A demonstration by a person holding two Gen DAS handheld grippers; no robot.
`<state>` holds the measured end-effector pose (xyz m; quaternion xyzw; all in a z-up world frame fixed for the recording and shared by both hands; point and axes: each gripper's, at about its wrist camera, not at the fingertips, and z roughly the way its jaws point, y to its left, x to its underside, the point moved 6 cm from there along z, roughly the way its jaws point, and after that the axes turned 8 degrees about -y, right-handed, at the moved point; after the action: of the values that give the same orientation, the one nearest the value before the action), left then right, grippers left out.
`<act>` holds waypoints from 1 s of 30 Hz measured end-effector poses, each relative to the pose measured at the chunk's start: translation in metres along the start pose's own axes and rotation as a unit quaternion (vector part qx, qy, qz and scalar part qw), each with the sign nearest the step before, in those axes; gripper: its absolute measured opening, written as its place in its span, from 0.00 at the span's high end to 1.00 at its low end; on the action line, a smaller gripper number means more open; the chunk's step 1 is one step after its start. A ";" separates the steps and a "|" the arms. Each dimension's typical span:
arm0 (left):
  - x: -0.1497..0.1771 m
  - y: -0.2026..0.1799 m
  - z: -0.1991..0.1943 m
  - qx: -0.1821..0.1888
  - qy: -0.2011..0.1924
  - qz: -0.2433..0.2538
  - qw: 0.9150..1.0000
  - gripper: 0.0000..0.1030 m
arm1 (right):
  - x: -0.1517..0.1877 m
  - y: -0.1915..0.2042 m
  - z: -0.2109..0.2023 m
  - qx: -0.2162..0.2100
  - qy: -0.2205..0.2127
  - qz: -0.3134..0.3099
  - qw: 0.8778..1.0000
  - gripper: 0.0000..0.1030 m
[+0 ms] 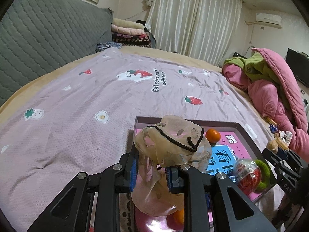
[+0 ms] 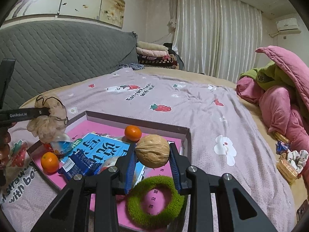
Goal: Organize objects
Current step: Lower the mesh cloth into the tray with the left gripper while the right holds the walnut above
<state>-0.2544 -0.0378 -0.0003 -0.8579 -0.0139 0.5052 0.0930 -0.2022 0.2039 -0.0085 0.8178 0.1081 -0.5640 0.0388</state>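
Left wrist view: the left gripper (image 1: 152, 172) is clamped on a sheer pouch (image 1: 170, 147), held over the near-left corner of the box (image 1: 245, 133). Right wrist view: the right gripper (image 2: 152, 166) is clamped on a walnut (image 2: 152, 150) above the box's near edge. Placing appears in hand; lowering into the box, then release, seems required next.

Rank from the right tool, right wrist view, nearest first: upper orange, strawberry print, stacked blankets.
From the right tool, which holds a walnut:
1. Upper orange, in the box just beyond the walnut.
2. Strawberry print, mid-bed past the box.
3. Stacked blankets, far end by the curtain.
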 end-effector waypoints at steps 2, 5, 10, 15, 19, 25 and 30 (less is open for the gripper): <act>-0.001 -0.001 0.003 0.001 -0.002 0.002 1.000 0.77 | -0.001 0.000 0.003 -0.001 0.001 0.000 1.000 0.67; -0.002 -0.004 0.009 -0.002 -0.004 0.006 1.000 0.77 | -0.001 0.001 0.007 -0.001 0.003 -0.003 1.000 0.67; -0.001 -0.005 0.019 -0.006 0.002 0.007 1.000 0.77 | -0.001 0.000 0.012 -0.003 0.006 -0.003 1.000 0.67; 0.001 -0.011 0.025 -0.003 0.007 0.011 1.000 0.77 | -0.001 -0.001 0.018 -0.006 0.010 -0.002 1.000 0.67; 0.005 -0.016 0.031 0.004 0.015 0.017 1.000 0.77 | 0.002 -0.002 0.023 -0.006 0.016 -0.002 1.000 0.67; 0.011 -0.020 0.039 0.009 0.033 0.019 0.999 0.77 | 0.006 -0.003 0.029 -0.006 0.031 0.000 1.000 0.67; 0.014 -0.020 0.046 0.014 0.045 0.014 0.999 0.77 | 0.011 -0.002 0.034 -0.008 0.046 -0.002 0.999 0.67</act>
<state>-0.2856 -0.0103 -0.0307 -0.8787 0.0095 0.4672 0.0979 -0.2300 0.2008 -0.0307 0.8423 0.1157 -0.5250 0.0393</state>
